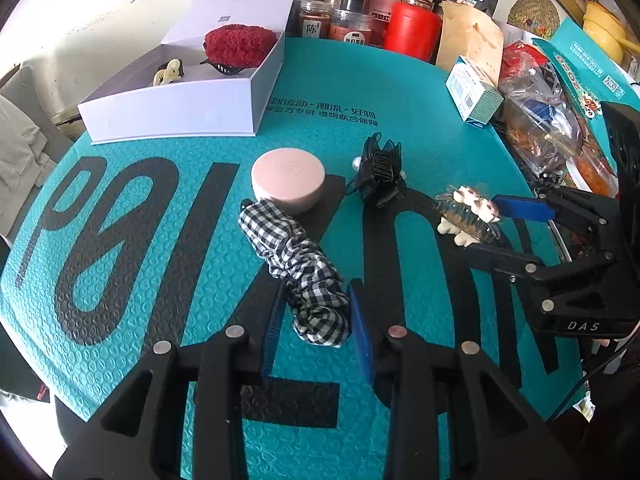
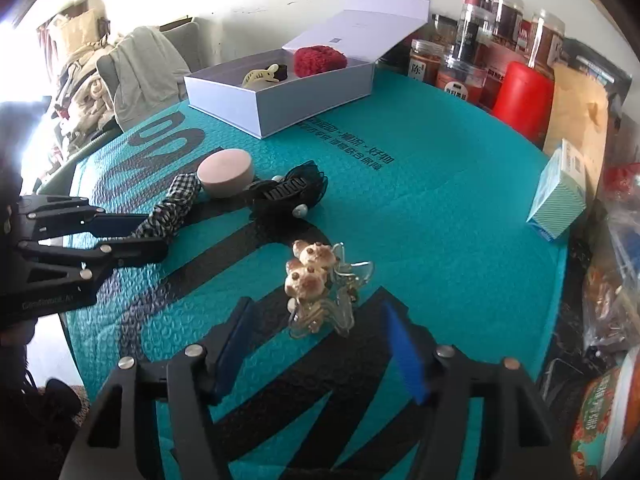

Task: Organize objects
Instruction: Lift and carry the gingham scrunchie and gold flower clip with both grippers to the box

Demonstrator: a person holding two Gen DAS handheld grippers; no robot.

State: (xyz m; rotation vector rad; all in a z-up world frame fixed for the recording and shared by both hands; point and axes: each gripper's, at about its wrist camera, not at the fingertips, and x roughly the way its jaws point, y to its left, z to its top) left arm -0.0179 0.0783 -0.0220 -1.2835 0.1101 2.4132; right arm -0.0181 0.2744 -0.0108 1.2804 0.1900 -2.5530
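In the left wrist view, the left hand-held gripper (image 1: 316, 328) is seen low over the worktop (image 1: 420, 96), which is covered by a teal mat with large black lettering. Its blue-padded fingers are spread on either side of the near end of a black-and-white checked scrunchie (image 1: 296, 264); whether the pads touch the cloth cannot be told. The far end of the scrunchie lies just beside a pink round case (image 1: 288, 182). A black hair claw (image 1: 378, 172) with pearl beads is seen to the right of the case. Further right, a clear claw clip with small bear figures (image 1: 470, 214) lies between the parted fingers of the right hand-held gripper (image 1: 498, 232). At the far left, an open white box (image 1: 180, 110) holds a red fluffy scrunchie (image 1: 239, 46) and a cream hair clip (image 1: 168, 72). Jars and a red canister (image 1: 412, 30) are ranged along the far edge.

In the right wrist view, the right hand-held gripper (image 2: 320, 348) is seen with its fingers spread wide, the bear clip (image 2: 320, 288) standing between and just ahead of the tips, with a gap to each pad. To the left, the left hand-held gripper (image 2: 138, 234) is seen with its fingers on either side of the checked scrunchie (image 2: 172, 204). The pink case (image 2: 225, 174) and the black claw (image 2: 290, 194) lie beyond, and the white box (image 2: 304, 102) stands further back.
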